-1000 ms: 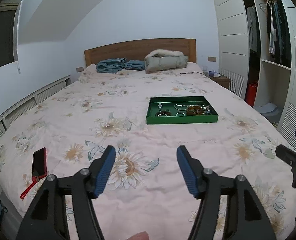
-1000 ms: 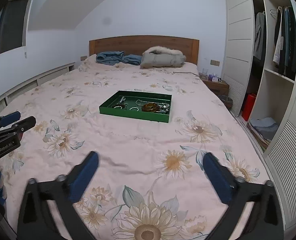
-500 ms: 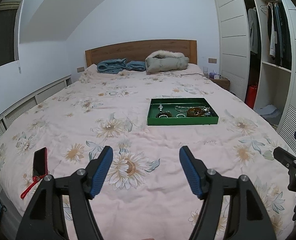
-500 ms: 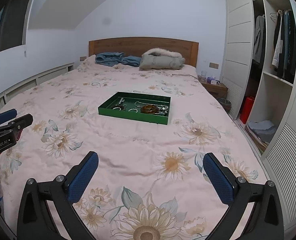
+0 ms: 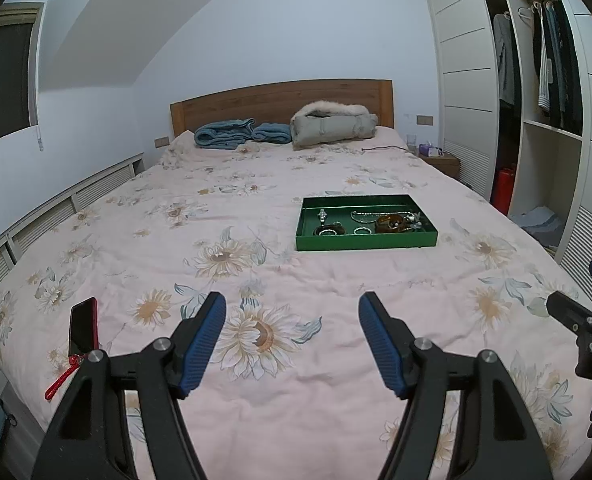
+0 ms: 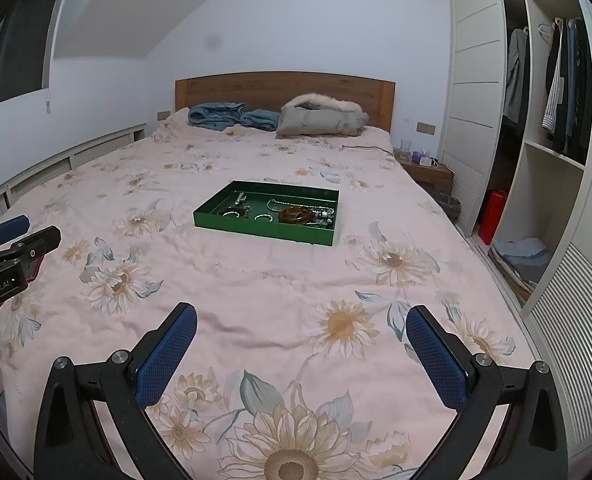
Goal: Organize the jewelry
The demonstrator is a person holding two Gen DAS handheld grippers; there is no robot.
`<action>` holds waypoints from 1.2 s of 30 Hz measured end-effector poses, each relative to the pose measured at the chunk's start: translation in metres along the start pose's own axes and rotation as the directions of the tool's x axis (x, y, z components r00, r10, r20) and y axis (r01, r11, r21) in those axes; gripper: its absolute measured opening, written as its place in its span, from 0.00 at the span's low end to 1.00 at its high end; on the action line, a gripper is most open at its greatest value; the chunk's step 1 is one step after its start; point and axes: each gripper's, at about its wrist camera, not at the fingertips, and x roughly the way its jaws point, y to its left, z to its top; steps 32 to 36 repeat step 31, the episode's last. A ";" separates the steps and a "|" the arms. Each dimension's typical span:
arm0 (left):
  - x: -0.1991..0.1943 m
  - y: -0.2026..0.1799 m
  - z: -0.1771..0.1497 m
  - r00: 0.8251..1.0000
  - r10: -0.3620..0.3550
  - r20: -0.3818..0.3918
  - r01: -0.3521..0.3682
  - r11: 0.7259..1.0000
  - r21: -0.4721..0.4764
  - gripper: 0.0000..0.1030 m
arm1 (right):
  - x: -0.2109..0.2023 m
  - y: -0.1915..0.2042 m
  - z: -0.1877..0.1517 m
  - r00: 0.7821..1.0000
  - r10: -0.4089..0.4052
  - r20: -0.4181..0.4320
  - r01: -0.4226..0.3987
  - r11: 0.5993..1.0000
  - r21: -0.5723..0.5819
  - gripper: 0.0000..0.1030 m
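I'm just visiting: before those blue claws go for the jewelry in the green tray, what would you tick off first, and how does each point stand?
1. Left gripper open, nothing between its jaws: ok.
2. Right gripper open, empty: ok.
3. Tray flat on the bed: ok.
4. Bare bedspread between grippers and tray: ok.
5. Brown bangle apart from the chains: cannot tell, they crowd together.
6. Phone at the bed's edge, out of the way: ok.
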 end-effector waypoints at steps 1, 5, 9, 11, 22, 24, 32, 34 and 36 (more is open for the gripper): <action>0.000 0.000 0.000 1.000 0.000 0.000 0.000 1.000 0.000 0.65 | 0.000 0.000 0.000 1.000 0.000 0.000 0.000 1.000 0.001 1.00; 0.000 0.000 0.000 1.000 0.001 0.001 -0.001 1.000 0.001 0.65 | 0.000 -0.001 -0.002 1.000 -0.003 -0.003 0.003 1.000 0.003 1.00; 0.000 -0.001 0.000 1.000 0.001 0.001 -0.001 1.000 0.002 0.65 | 0.000 -0.002 -0.002 1.000 -0.004 -0.003 0.004 1.000 0.004 1.00; 0.000 -0.001 -0.001 1.000 0.001 0.001 -0.001 1.000 -0.001 0.65 | 0.000 -0.002 -0.002 1.000 -0.004 -0.002 0.004 1.000 0.004 1.00; 0.000 0.005 -0.001 1.000 0.006 -0.005 -0.006 1.000 -0.005 0.65 | -0.002 -0.006 -0.003 1.000 -0.016 0.000 0.016 1.000 0.017 1.00; 0.000 0.008 -0.003 1.000 0.007 -0.008 -0.007 1.000 -0.008 0.65 | -0.002 -0.006 -0.003 1.000 -0.021 0.001 0.021 1.000 0.016 1.00; 0.002 0.014 -0.005 1.000 0.013 -0.026 -0.013 1.000 -0.016 0.65 | -0.003 -0.006 -0.004 1.000 -0.027 0.002 0.027 0.999 0.028 1.00; 0.002 0.014 -0.005 1.000 0.013 -0.026 -0.013 1.000 -0.016 0.65 | -0.003 -0.006 -0.004 1.000 -0.027 0.002 0.027 0.999 0.028 1.00; 0.002 0.014 -0.005 1.000 0.013 -0.026 -0.013 1.000 -0.016 0.65 | -0.003 -0.006 -0.004 1.000 -0.027 0.002 0.027 0.999 0.028 1.00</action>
